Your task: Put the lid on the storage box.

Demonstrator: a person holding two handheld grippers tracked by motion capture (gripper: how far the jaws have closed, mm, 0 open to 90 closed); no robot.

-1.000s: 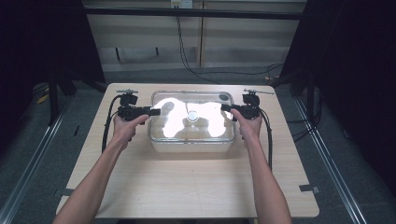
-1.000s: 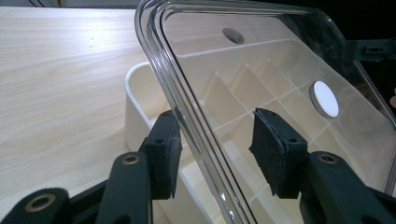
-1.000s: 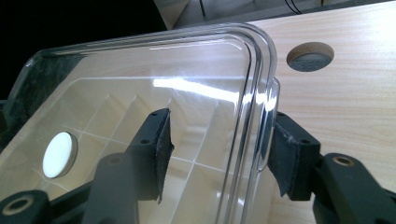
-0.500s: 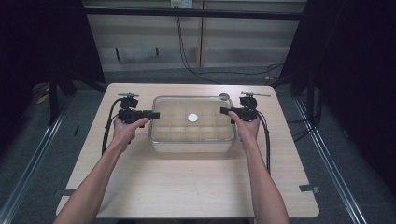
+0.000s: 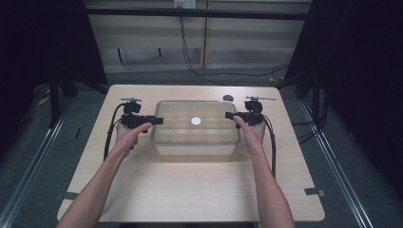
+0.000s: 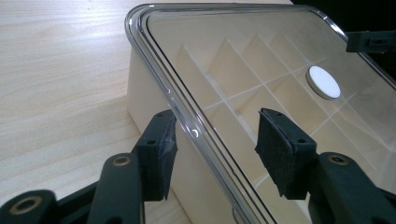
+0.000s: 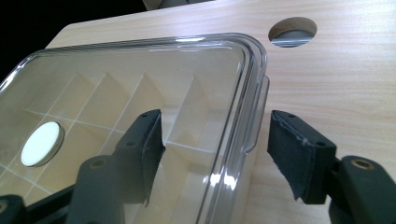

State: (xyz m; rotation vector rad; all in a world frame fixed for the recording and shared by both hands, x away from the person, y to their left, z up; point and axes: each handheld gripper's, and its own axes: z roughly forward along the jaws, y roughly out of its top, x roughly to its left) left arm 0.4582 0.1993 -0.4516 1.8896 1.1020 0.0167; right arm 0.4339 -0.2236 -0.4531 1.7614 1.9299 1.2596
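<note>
The clear plastic box (image 5: 196,128) sits on the pale wooden desk (image 5: 190,190), toward its far half and about midway between its side edges, with a transparent lid (image 6: 261,65) seated flat on top and a grid of thin dividers (image 7: 121,107) showing through it. It looks like a light thing, empty in every compartment that can be seen, with stiff but thin walls; the glossy lid and smooth rim would likely be slippery under rubber pads, and hard plastic of this sort may crack or flex if squeezed too hard. The raised rim at each short end seems the sensible place to take hold, one gripper per end so the box stays level. The left gripper (image 6: 215,145) stands at the left end of the box with its jaws straddling the rim, one pad outside the wall and one over the lid, neither pressing; they have just been opening. The right gripper (image 7: 215,150) mirrors it at the right end of the box, its jaws wide on either side of the rim near a small tab (image 7: 259,116), also just opened and clear of the plastic. A white round disc (image 5: 196,121) sits at the centre of the lid; no printing can be read on it, and no brand, label or lettering shows anywhere on the box. A round hole (image 7: 292,31) in the desk lies beyond the box's far right corner.
</note>
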